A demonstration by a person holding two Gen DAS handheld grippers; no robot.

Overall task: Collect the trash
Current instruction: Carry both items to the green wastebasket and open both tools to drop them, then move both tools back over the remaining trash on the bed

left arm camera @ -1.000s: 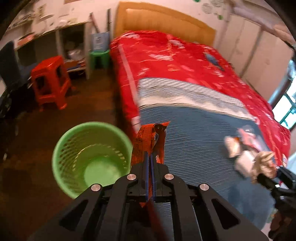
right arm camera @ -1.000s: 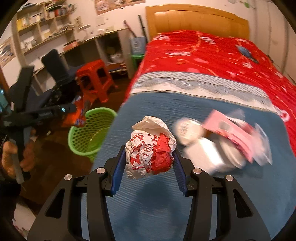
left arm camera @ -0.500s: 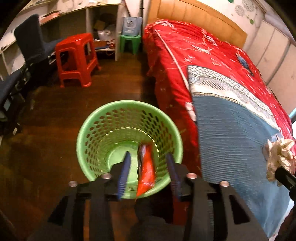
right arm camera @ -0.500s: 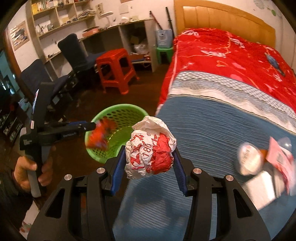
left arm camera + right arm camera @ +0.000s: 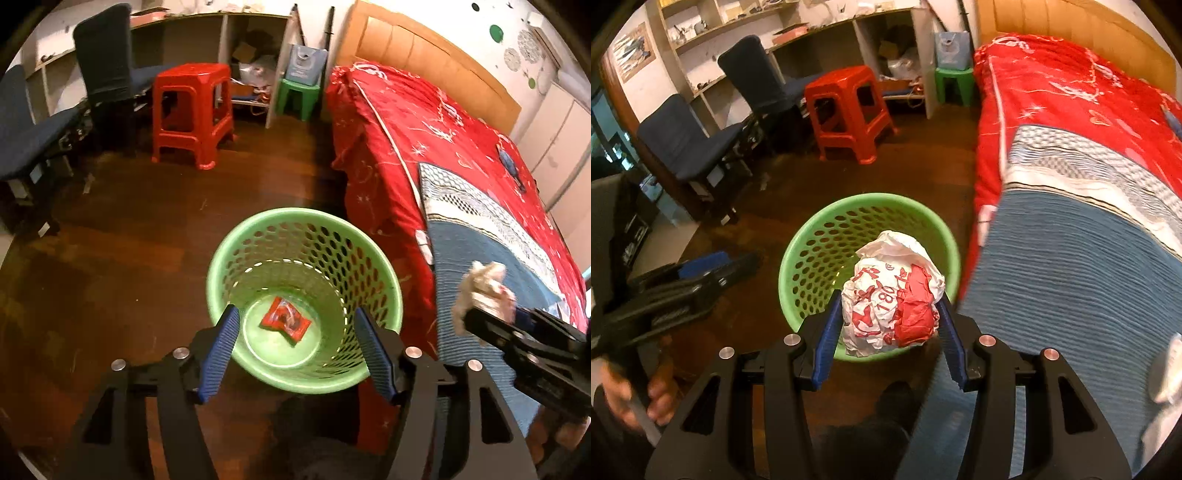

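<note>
A green perforated waste basket (image 5: 373, 260) stands on the dark wood floor beside the bed; it also shows in the right wrist view (image 5: 827, 236). A red snack wrapper (image 5: 286, 320) lies on its bottom. My left gripper (image 5: 295, 314) is open and empty just above the basket's near rim. My right gripper (image 5: 890, 295) is shut on a crumpled white and red paper ball (image 5: 892, 299) and holds it over the basket's near edge; that ball also shows in the left wrist view (image 5: 484, 291).
The bed with a red quilt (image 5: 424, 122) and blue blanket (image 5: 1071, 280) lies right of the basket. More white trash (image 5: 1167, 362) lies on the blanket. A red stool (image 5: 192, 110), a green stool (image 5: 297, 98) and dark chairs (image 5: 690, 144) stand behind.
My left gripper swung from the bed to over the basket, opened, and the red wrapper dropped to the basket's bottom. My right gripper carried the paper ball from the bed to the basket.
</note>
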